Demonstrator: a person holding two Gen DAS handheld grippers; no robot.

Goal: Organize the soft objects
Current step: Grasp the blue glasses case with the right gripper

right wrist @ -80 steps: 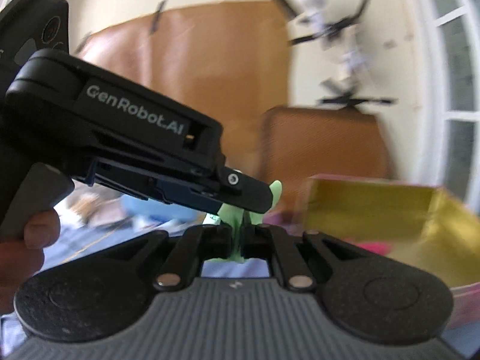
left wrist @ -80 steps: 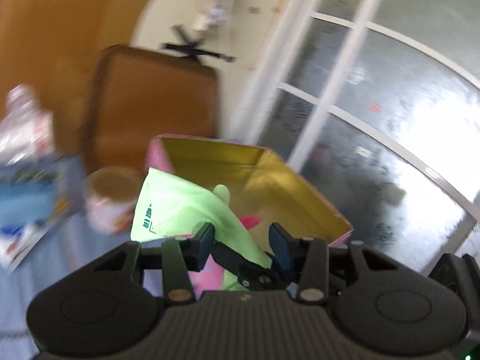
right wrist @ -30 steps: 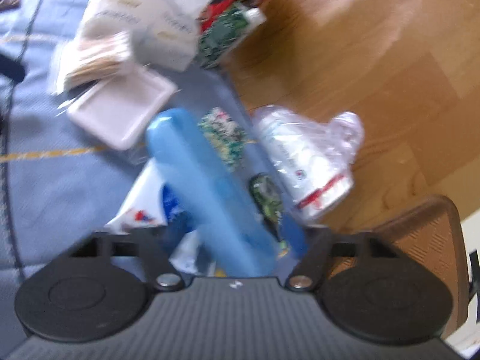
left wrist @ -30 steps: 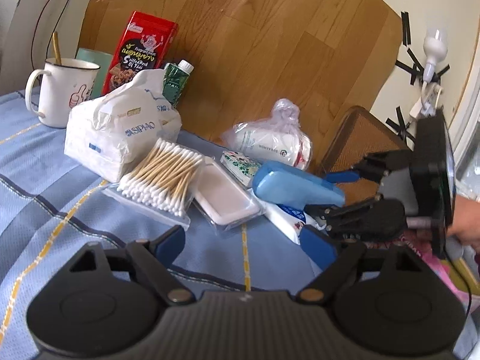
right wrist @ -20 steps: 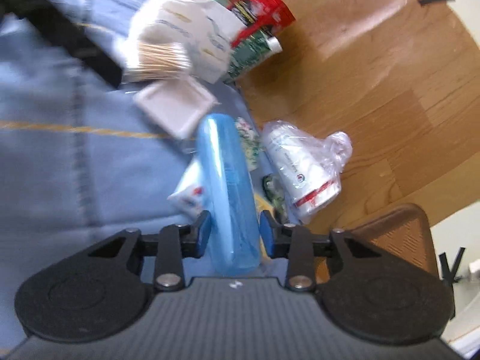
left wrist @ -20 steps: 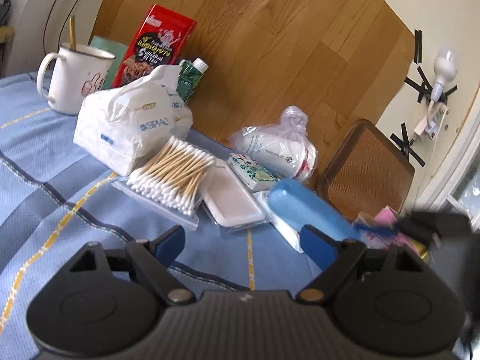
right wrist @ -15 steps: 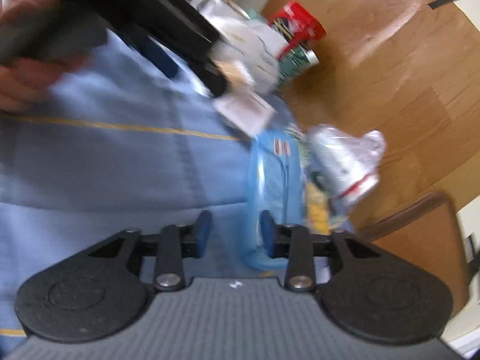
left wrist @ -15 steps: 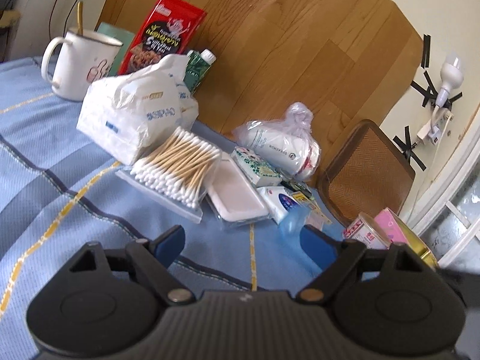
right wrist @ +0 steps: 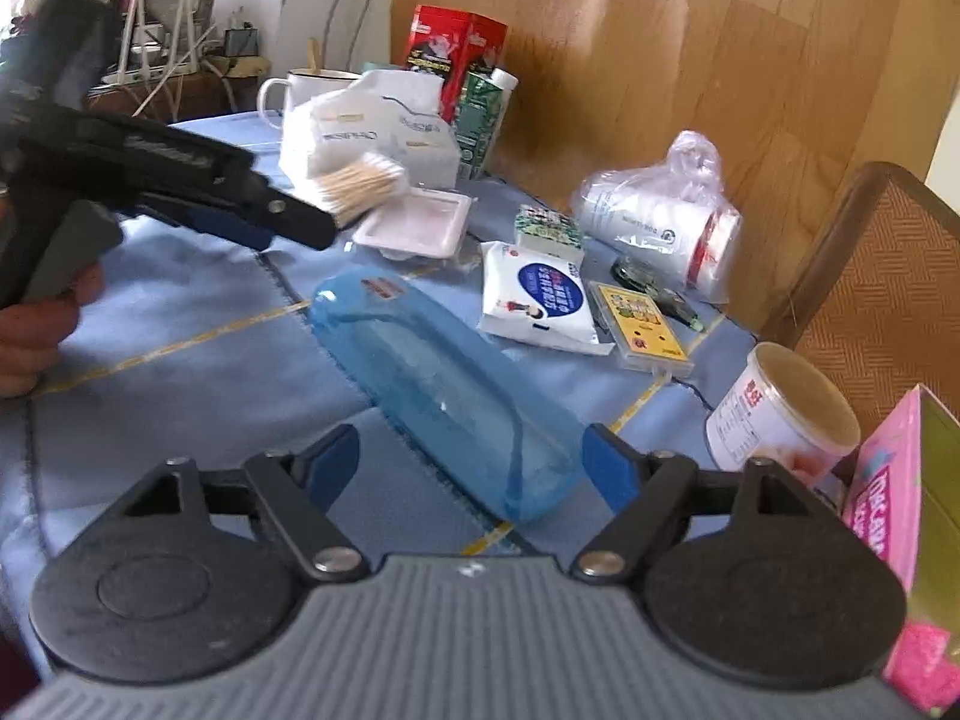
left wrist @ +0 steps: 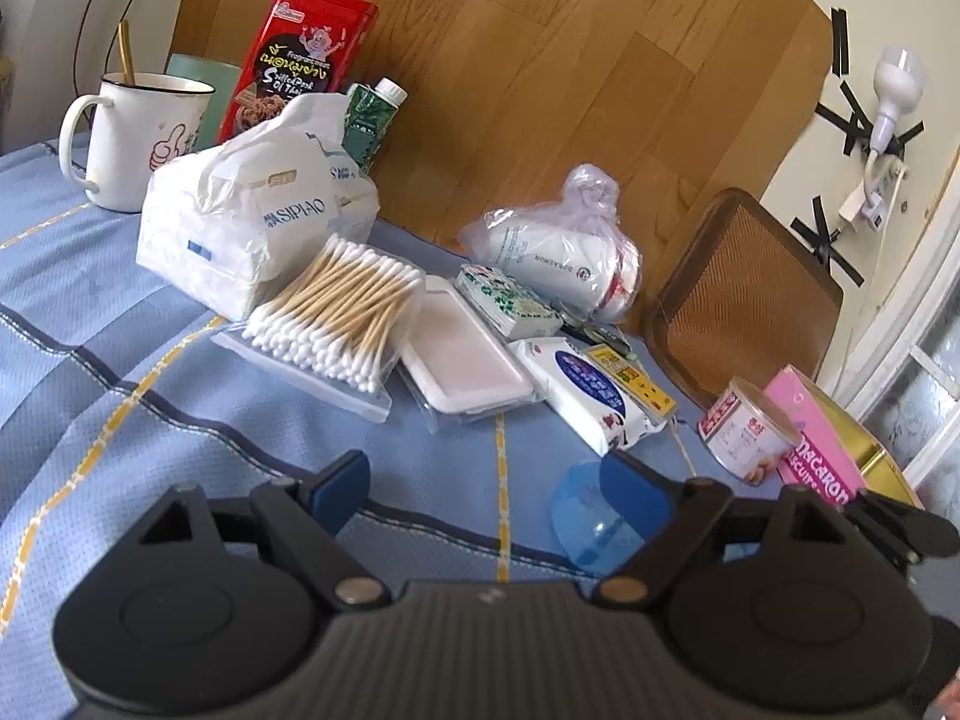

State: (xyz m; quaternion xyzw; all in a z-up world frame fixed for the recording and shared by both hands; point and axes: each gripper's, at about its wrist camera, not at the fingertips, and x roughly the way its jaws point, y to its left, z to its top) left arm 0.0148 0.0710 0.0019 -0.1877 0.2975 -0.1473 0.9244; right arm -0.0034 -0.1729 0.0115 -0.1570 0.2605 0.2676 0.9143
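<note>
Blue translucent case (right wrist: 444, 396) lying flat on the blue tablecloth (right wrist: 180, 372), its near end between the pads of the right gripper (right wrist: 471, 465) but touched by neither. Jaws of that gripper opening, wide apart, nothing gripped. Just beyond the case's far end, a wet-wipes pack (right wrist: 537, 300) and a yellow card pack (right wrist: 639, 324); farther off, a white lidded tray (right wrist: 417, 225), a bundle of cotton swabs (right wrist: 360, 183), a white tissue pack (right wrist: 372, 126) and a bagged white roll (right wrist: 654, 222). To the right of the right gripper, a small can (right wrist: 780, 414) touching a pink box (right wrist: 888, 480) with a gold inside. Up and to the left of the right gripper, the left gripper (right wrist: 282, 222) held in a hand (right wrist: 36, 324), pointing toward the swabs. Seen from the left wrist: left gripper (left wrist: 486, 480) spread wide and empty over bare cloth, one rounded end of the blue case (left wrist: 594, 516) showing just inside its right pad, contact impossible to judge. Ahead of those jaws, the swabs (left wrist: 336, 318), tray (left wrist: 462, 360) and wipes (left wrist: 588, 390); farther left, the tissue pack (left wrist: 240, 222) and a white mug (left wrist: 138, 138) before a red snack box (left wrist: 294, 60). Behind everything, a wooden board (left wrist: 540, 90) and a woven chair back (left wrist: 744, 300).
</note>
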